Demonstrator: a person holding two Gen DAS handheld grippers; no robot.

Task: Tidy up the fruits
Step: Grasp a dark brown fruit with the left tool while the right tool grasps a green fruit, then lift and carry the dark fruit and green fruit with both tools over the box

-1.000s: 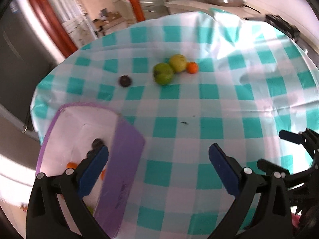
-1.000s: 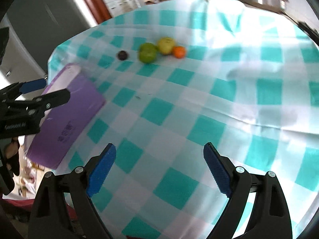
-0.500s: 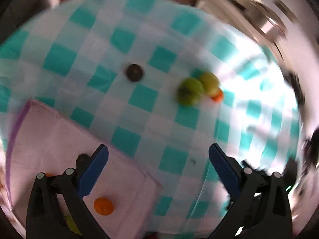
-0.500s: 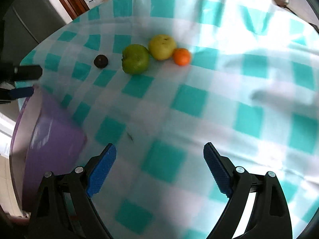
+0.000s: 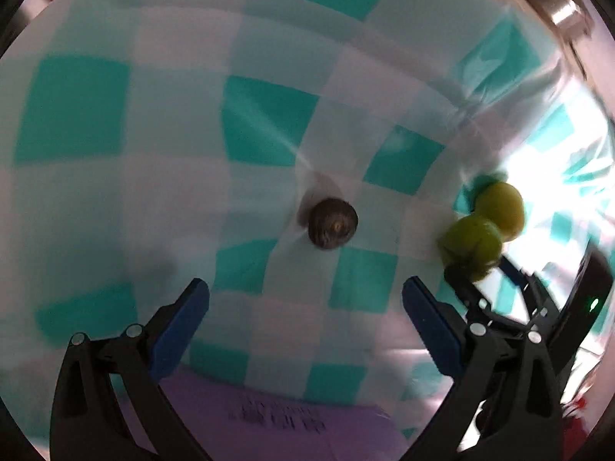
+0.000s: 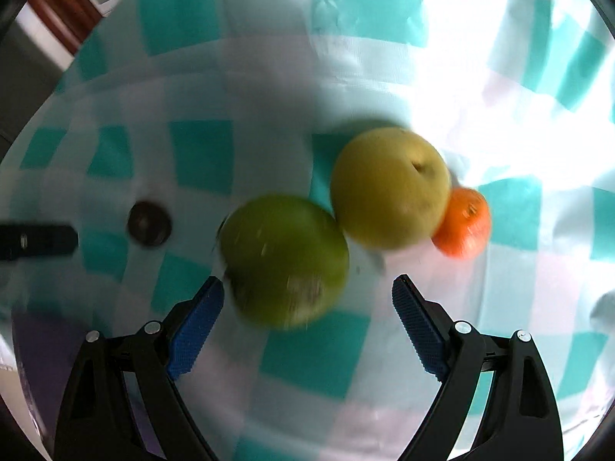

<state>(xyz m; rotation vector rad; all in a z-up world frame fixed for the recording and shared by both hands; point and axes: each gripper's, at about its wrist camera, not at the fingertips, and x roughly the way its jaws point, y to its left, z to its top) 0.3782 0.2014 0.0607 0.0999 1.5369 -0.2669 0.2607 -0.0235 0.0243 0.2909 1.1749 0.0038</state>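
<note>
A small dark round fruit (image 5: 333, 223) lies on the teal checked tablecloth, just ahead of my open, empty left gripper (image 5: 305, 299). It also shows at the left of the right wrist view (image 6: 149, 223). My right gripper (image 6: 307, 296) is open, and a green apple (image 6: 284, 261) sits right in front of its fingers, near the left pad (image 6: 196, 319). A yellow-green apple (image 6: 388, 188) touches it, with a small orange (image 6: 463, 223) behind. Both apples (image 5: 471, 244) also show at the right of the left wrist view.
The purple box wall (image 5: 276, 418) lies under the left gripper. The other gripper's black tip (image 6: 36, 240) shows at the left edge of the right wrist view. A metal pot (image 5: 553, 4) stands at the far right.
Both grippers have moved forward over the cloth. The left one left the purple box and closed in on the dark fruit. The right one closed in on the green apple. Both stayed open.
</note>
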